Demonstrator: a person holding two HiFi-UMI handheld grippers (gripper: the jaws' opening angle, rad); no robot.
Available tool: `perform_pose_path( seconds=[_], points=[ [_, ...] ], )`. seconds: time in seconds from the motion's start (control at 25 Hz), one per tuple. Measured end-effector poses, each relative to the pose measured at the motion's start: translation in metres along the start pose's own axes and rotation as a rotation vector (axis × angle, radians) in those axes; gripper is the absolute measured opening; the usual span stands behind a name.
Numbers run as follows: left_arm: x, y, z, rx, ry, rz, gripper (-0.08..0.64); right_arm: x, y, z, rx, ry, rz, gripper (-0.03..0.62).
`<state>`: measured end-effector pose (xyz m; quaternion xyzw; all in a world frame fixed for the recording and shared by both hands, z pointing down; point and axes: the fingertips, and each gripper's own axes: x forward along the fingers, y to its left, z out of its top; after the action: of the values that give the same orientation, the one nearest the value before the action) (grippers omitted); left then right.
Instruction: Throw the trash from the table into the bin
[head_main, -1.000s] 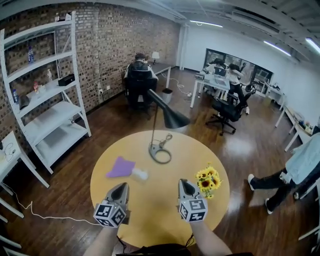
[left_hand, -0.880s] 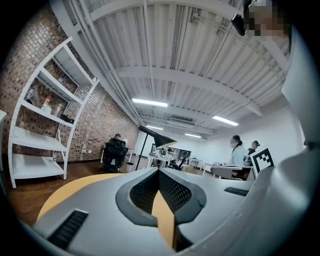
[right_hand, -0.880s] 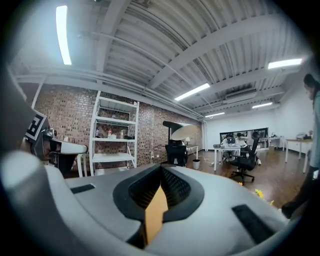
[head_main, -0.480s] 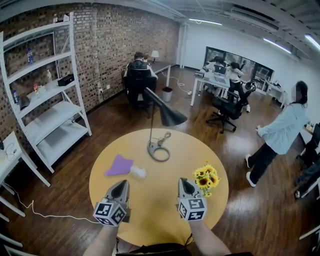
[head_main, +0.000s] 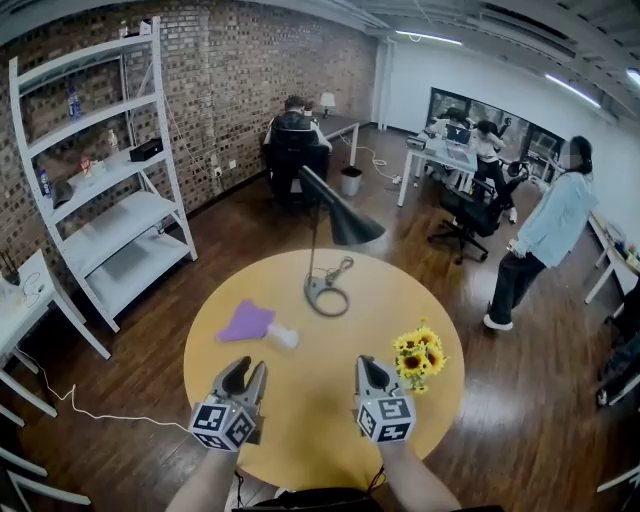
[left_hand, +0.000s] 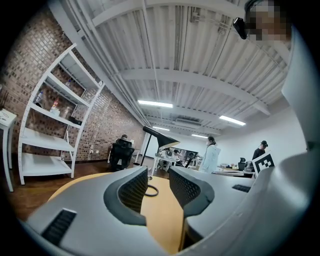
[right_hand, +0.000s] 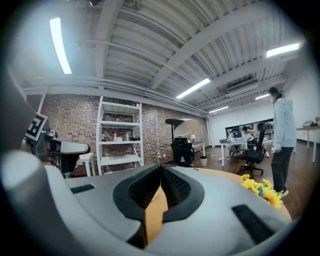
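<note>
Prepping trash grab with left tool (head_main: 247, 372)
Its jaws have just been opening, now wide, nothing between them; right tool (head_main: 366, 364) closed, empty. Purple paper (head_main: 246, 322) and white wad (head_main: 283, 336) sit centre-left on worktop (head_main: 310, 400). Go in low, straddle one piece squarely.

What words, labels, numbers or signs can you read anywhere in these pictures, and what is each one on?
No readable words or numbers in any view.
Cubes on the left gripper, whose empty jaws have just been opening, and on the right gripper: black-and-white square patterns, no letters or digits.
Labels of the bottles on the white shelf: too small to read.
</note>
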<state>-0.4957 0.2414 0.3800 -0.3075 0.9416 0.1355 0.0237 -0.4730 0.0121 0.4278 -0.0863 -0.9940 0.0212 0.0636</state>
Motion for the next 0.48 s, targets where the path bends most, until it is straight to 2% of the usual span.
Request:
perform_pose_path(
  seconds=[0.12, 0.2, 0.28, 0.36, 0.48],
  points=[
    [-0.003, -0.003, -0.003, 0.010, 0.012, 0.027, 0.130, 0.004, 0.005, -0.004, -0.007, 0.009, 0.041, 0.002],
    [-0.005, -0.004, -0.006, 0.012, 0.021, 0.044, 0.130, 0.009, 0.007, -0.008, -0.003, 0.024, 0.067, 0.041],
    [-0.009, -0.004, -0.012, 0.013, 0.032, 0.060, 0.130, 0.014, 0.011, -0.016, -0.006, 0.045, 0.095, 0.043],
    [-0.013, -0.001, -0.020, 0.011, 0.046, 0.077, 0.130, 0.021, 0.015, -0.025, -0.015, 0.067, 0.118, 0.098],
    [-0.011, 0.009, -0.027, 0.005, 0.069, 0.095, 0.138, 0.035, 0.020, -0.035, -0.017, 0.097, 0.142, 0.101]
  ],
)
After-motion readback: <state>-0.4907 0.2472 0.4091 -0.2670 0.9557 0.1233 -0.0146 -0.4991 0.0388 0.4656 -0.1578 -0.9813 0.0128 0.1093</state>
